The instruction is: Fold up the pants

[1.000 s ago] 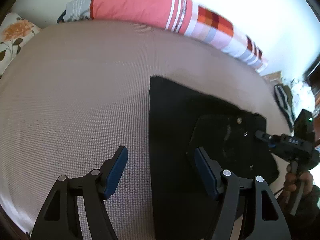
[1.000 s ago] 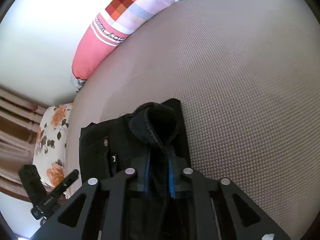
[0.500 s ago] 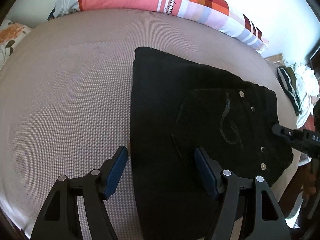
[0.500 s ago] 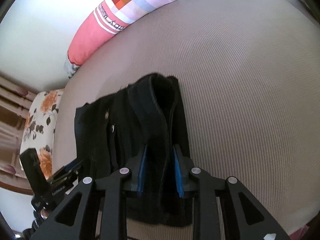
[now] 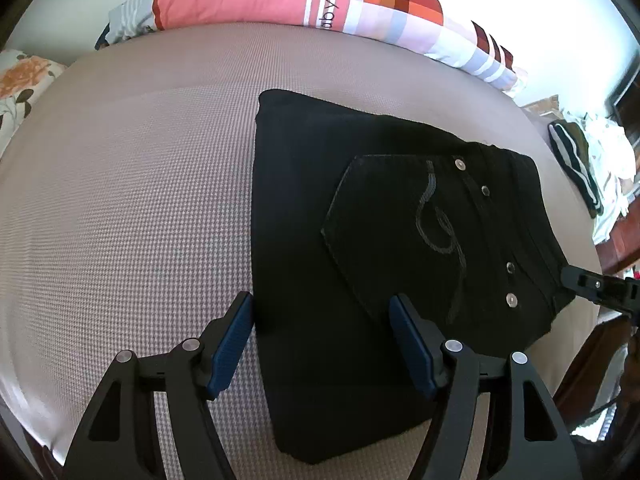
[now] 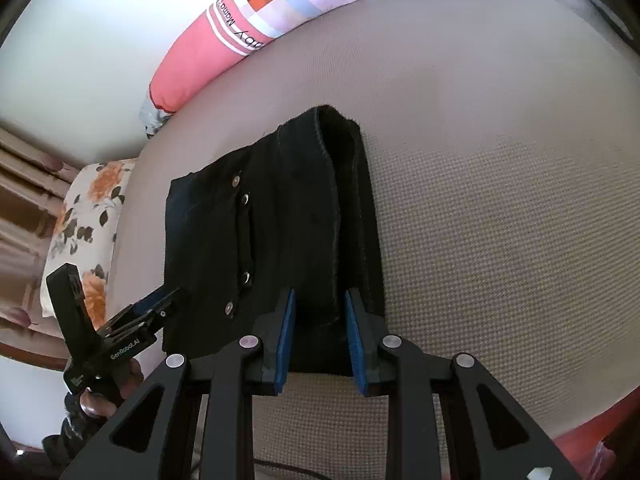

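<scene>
On the bed [image 5: 120, 208], the black pants [image 5: 360, 240] lie folded in a flat oblong, well short of the striped bolster [image 5: 280, 0], their long axis running toward it. The left gripper [image 5: 324, 344] hangs wide open above them. The right gripper [image 6: 320, 336] stands narrowly parted, a thick fold between its pads.

My left black plastic gripper [image 5: 322, 340] has two fingers with blue ridged pads [image 5: 230, 346] and round silver screws. My right black plastic gripper [image 6: 320, 334] looks the same. White letters say GenRoboAI. My dark-sleeved hand [image 6: 106, 394] shows skin.
</scene>
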A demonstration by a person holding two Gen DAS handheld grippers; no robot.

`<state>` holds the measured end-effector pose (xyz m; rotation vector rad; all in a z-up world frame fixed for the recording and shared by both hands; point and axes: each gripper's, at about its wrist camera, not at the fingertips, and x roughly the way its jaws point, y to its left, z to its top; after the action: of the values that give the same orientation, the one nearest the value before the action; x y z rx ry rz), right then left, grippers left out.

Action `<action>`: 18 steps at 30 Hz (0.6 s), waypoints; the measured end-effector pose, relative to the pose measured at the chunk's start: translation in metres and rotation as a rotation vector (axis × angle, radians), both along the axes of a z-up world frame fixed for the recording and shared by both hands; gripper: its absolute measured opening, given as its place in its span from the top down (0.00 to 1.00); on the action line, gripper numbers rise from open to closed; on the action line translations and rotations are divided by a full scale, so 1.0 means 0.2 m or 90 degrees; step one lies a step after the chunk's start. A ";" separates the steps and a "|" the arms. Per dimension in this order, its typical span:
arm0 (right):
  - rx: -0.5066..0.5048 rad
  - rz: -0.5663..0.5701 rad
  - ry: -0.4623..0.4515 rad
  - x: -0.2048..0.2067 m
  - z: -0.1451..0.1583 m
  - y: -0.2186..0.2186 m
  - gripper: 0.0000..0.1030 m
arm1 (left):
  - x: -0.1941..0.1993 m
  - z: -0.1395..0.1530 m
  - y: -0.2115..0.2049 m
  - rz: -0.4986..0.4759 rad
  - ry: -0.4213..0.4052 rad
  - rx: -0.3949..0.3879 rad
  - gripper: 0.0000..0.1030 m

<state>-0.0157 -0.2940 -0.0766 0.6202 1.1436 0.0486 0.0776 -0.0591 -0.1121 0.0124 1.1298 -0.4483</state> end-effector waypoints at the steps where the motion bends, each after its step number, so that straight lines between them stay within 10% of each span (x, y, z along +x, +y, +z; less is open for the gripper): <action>1: -0.003 0.000 -0.002 0.00 0.00 0.01 0.77 | -0.01 0.00 0.00 -0.001 0.000 -0.001 0.32; 18: -0.042 0.009 -0.021 -0.12 0.08 0.03 0.90 | -0.08 0.00 0.00 -0.011 -0.002 0.003 0.32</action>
<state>-0.0387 -0.2881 -0.0614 0.5511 1.1126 0.0325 0.0617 -0.0586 -0.1118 0.0274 1.1277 -0.4606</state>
